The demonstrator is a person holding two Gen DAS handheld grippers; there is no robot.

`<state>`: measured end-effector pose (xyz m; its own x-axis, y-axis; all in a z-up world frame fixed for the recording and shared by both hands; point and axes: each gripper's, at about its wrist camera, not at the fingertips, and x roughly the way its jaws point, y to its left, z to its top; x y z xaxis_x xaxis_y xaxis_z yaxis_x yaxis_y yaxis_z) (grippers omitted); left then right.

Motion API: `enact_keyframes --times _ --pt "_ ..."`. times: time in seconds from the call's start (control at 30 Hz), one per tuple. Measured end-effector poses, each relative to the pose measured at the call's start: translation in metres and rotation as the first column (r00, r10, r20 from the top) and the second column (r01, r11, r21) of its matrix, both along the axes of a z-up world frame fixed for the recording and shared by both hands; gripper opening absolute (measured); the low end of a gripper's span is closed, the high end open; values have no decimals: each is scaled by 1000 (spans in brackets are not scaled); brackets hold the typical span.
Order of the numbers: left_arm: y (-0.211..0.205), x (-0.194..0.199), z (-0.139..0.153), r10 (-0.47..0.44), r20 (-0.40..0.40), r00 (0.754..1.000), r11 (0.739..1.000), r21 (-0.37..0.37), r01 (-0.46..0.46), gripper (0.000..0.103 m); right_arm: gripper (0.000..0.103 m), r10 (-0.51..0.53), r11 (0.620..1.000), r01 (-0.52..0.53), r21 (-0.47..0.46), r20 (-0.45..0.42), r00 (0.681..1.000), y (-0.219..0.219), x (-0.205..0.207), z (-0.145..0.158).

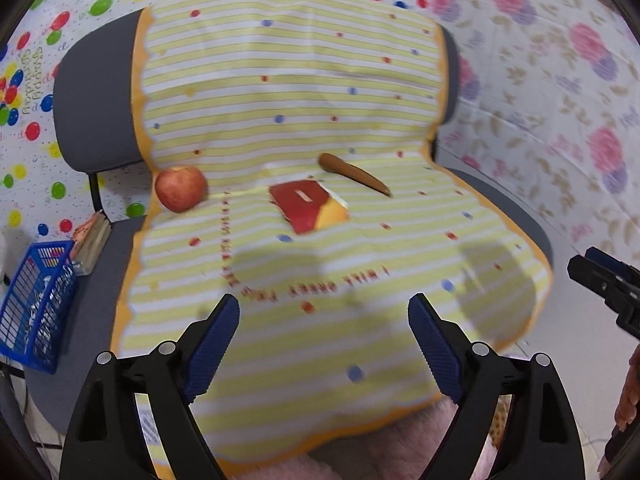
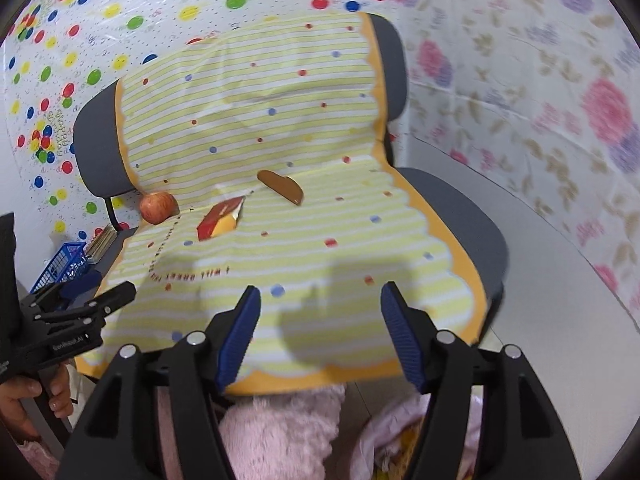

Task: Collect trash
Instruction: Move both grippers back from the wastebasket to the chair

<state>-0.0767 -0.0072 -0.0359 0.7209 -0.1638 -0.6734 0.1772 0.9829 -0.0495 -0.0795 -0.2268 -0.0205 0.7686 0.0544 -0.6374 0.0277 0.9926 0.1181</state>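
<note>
blue basket (image 1: 38, 304) | contents blurred (unreadable) | beside grey chair (image 1: 92, 92)

Grey chair (image 1: 92, 104) in front of me, seat and backrest draped with a yellow-striped cloth (image 1: 288, 80), orange scalloped edge, small red and blue dots, a line of red lettering near the seat's front. Left of the chair, low down: blue slatted basket (image 1: 36, 304), with a stack of what look like books (image 1: 94, 240) just beside it, against the chair's edge. Behind the chair, a white sheet with coloured balloons (image 2: 132, 12); to the chair's right, a floral sheet (image 2: 560, 100), blurred. Pink fluffy fabric (image 2: 280, 432) below the chair's front edge.
</note>
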Motion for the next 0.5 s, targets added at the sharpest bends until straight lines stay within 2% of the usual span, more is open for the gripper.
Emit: enact_keyframes --times 0.23,0.5 --pt "4 49 -4 49 -24 999 999 -9 -49 86 68 41 998 -41 -43 9 999 5 57 -9" --pt "-19 109 -23 55 -77 996 998 -21 -57 88 68 27 996 -25 -88 15 1000 -8 113 -24"
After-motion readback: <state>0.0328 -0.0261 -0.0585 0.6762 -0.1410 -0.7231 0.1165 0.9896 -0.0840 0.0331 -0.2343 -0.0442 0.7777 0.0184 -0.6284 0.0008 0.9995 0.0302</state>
